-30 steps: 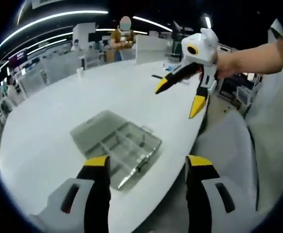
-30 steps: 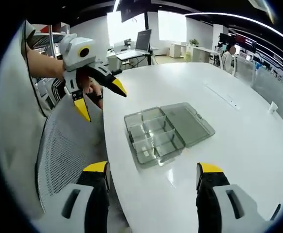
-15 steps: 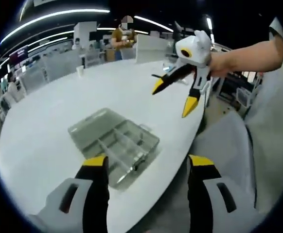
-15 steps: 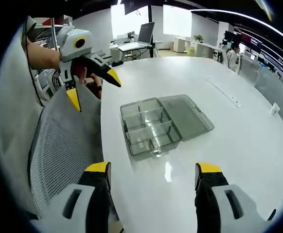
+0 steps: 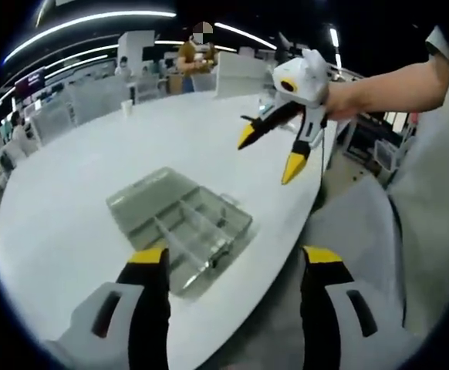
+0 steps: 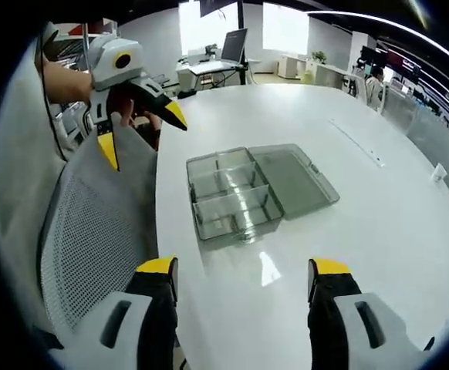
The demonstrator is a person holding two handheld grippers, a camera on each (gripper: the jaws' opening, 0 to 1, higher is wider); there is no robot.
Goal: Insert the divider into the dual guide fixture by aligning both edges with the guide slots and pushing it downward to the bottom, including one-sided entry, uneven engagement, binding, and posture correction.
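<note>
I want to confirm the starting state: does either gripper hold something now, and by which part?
Nothing is held. The left gripper and right gripper are both open, above the clear box.

Bright ceiling strips (image 5: 86, 23); table (image 6: 271, 270) glare; fisheye-warped edges.

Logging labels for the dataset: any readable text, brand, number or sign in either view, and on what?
No text can be read in either view.
Clear plastic compartment box with open lid on the white oval table: no label visible.
White grippers with yellow-tipped black jaws, left gripper and right gripper: no markings legible.
Purple wall sign far back: too blurred to read.
</note>
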